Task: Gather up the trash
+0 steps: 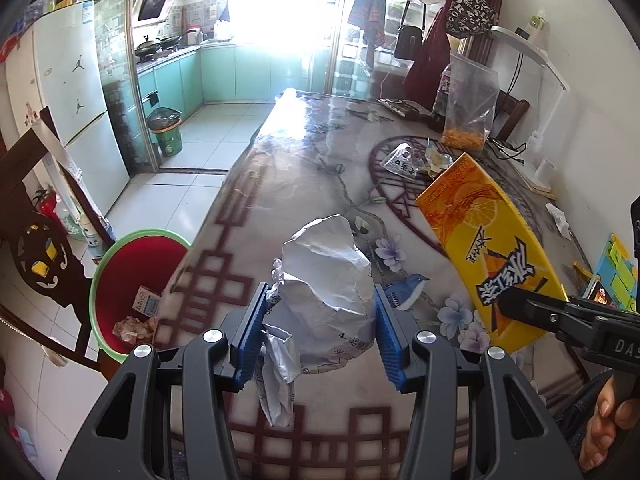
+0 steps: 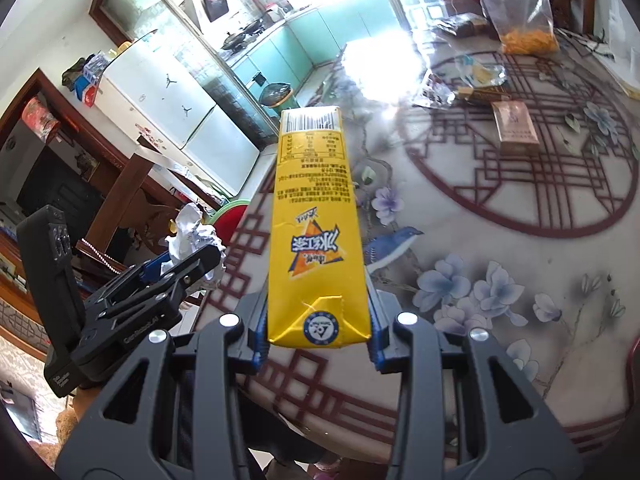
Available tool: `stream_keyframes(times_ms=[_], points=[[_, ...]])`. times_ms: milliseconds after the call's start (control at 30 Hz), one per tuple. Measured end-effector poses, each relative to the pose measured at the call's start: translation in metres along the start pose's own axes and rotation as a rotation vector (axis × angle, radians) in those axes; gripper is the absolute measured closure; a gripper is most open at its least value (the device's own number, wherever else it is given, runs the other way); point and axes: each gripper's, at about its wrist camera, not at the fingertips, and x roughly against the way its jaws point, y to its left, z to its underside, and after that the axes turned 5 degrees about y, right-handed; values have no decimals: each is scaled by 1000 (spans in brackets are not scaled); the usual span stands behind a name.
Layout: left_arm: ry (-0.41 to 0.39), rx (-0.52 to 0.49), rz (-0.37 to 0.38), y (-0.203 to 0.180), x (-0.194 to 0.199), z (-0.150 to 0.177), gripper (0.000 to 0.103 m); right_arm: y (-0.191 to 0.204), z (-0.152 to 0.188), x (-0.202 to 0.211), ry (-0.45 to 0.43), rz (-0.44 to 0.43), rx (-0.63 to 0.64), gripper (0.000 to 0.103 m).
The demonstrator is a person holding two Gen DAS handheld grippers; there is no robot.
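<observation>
My left gripper [image 1: 320, 332] is shut on a crumpled white paper ball [image 1: 328, 280] and holds it above the table's near edge. My right gripper [image 2: 318, 320] is shut on a flattened yellow drink carton [image 2: 316, 232], which points up over the table. The carton also shows in the left wrist view [image 1: 488, 256], held by the right gripper [image 1: 516, 304]. The left gripper [image 2: 172, 268] with the paper ball [image 2: 192, 232] shows in the right wrist view. A red bin with a green rim [image 1: 136, 292] stands on the floor left of the table, with some trash inside.
The patterned table [image 1: 304, 168] holds clear wrappers [image 1: 404, 160], a small brown box [image 2: 516, 128], a bag of orange snacks [image 1: 468, 112] and a white lamp [image 1: 536, 80]. A dark wooden chair [image 1: 36, 240] stands beside the bin. A green kitchen bin [image 1: 166, 128] stands farther back.
</observation>
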Motion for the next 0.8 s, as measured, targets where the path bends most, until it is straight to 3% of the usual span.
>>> stream_keyframes(times_ms=[800], points=[[-17,93,-23,56,6,3,55,57,-9,-16,42,-10,110,66]])
